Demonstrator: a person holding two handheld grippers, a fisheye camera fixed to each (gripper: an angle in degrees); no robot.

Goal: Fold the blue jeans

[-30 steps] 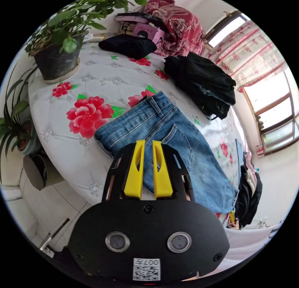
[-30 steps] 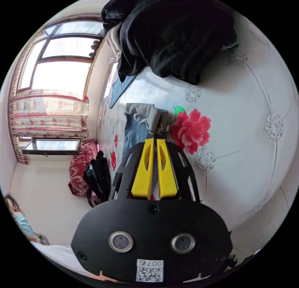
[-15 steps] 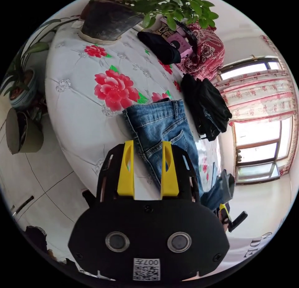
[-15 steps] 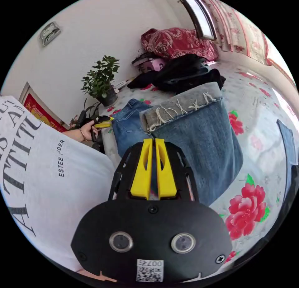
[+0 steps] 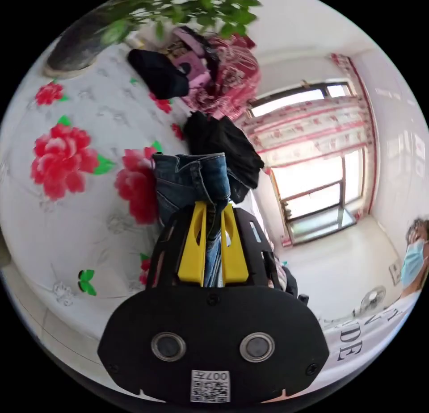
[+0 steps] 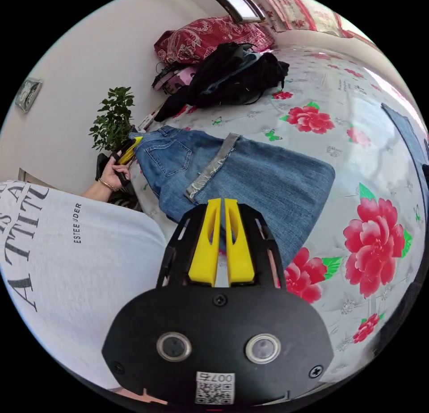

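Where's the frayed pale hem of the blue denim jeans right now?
In the right gripper view, the frayed hem lies folded back across the blue denim jeans, just beyond the right gripper.

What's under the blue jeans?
The blue jeans lie on a white cover with red flowers, which shows all round them. The lower legs are folded over the thighs, frayed hem on top. What's beneath the denim is hidden.

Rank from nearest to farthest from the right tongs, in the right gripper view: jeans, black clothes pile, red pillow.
1. Jeans, folded, at the right tongs.
2. Black clothes pile, beyond the jeans on the bedspread.
3. Red pillow, behind the pile, by the wall.
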